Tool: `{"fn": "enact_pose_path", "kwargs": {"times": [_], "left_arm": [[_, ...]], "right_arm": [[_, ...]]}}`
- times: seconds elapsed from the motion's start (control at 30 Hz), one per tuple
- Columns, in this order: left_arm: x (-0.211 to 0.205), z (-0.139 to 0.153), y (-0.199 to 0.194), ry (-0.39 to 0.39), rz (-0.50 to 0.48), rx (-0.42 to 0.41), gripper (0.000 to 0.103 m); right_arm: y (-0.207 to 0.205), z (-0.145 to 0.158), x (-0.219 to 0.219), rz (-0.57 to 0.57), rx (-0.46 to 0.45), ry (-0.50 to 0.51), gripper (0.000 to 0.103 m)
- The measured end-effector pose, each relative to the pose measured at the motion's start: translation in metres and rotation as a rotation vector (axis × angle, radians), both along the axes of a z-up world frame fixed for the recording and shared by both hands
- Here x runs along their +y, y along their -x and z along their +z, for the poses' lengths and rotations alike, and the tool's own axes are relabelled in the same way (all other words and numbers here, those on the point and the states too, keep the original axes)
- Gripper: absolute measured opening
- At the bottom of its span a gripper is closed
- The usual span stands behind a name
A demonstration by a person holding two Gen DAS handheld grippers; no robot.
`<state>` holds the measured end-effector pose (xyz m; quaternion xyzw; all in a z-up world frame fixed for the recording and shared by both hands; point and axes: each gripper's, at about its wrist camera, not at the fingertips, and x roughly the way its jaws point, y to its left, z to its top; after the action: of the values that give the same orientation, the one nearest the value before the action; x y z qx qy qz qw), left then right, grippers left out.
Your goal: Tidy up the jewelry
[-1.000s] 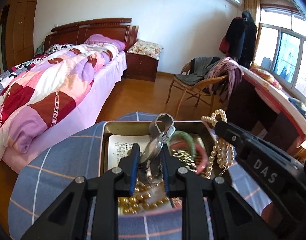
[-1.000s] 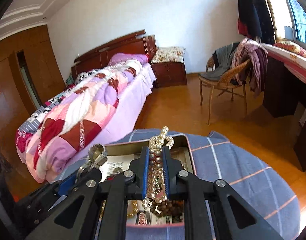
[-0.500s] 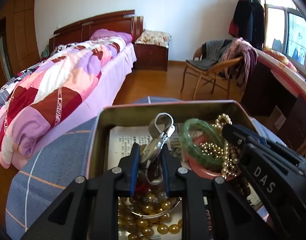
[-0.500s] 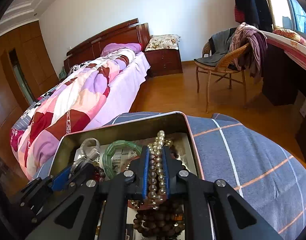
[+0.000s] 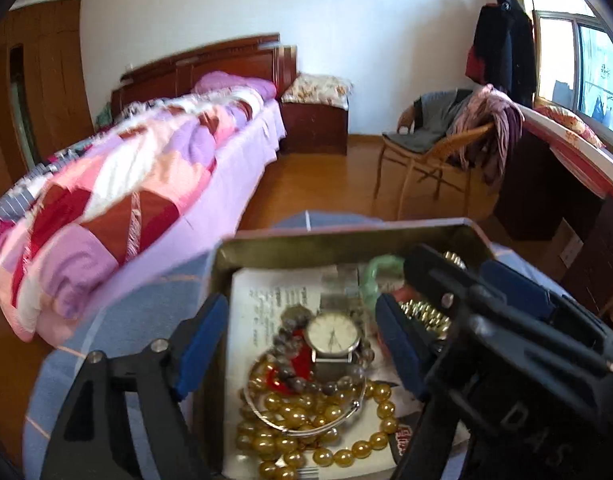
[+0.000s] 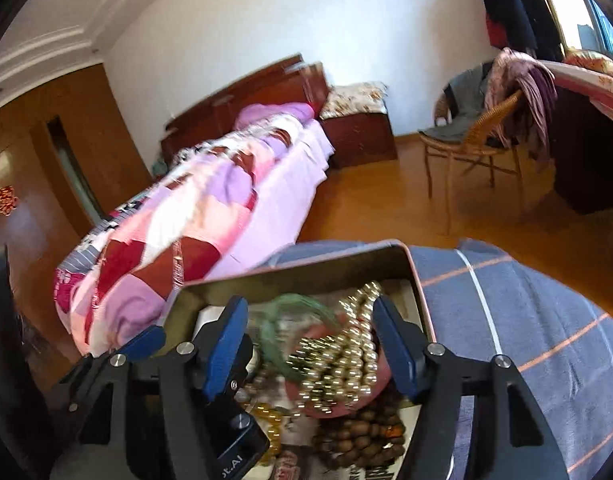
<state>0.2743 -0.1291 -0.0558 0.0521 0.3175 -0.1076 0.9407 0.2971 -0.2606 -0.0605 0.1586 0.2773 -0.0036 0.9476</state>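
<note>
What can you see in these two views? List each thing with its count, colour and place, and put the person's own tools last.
tin box: one, dull gold inside, on the blue checked cloth.
watch: one, white face, silver band, lying in the tin between the left tongs' fingers.
amber beads: one string, yellow, tin's near end.
pearl strand: one, pale gold, heaped in the tin.
green bangle: one, tin's far part.
brown beads: one string, tin's near right.
bed: one, patchwork quilt, left.
wicker chair: one, draped with clothes, right.
left tongs: black, blue pads, opening.
right tongs: same, opening over the pearls.
</note>
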Motion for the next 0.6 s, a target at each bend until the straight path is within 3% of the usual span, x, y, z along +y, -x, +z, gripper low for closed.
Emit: {"fn": "enact_pose_path", "kwargs": {"times": [0.1, 0.23, 0.33, 0.6], "left_arm": [[0.004, 0.011, 0.008, -0.023, 0.013, -0.024, 0.086], [0.019, 0.015, 0.013, 0.002, 0.058, 0.022, 0.101], [0.025, 0.015, 0.023, -0.004, 0.077, 0.056, 0.101], [0.035, 0.025, 0.069, -0.084, 0.112, 0.042, 0.101]], "right_arm": [[0.010, 0.009, 0.002, -0.018, -0.007, 0.012, 0.066], [0.029, 0.013, -0.003, -0.075, 0.010, -0.019, 0.066], [0.043, 0.011, -0.007, -0.112, 0.057, -0.022, 0.066], [0.094, 0.021, -0.002, -0.155, 0.121, 0.037, 0.067]]}}
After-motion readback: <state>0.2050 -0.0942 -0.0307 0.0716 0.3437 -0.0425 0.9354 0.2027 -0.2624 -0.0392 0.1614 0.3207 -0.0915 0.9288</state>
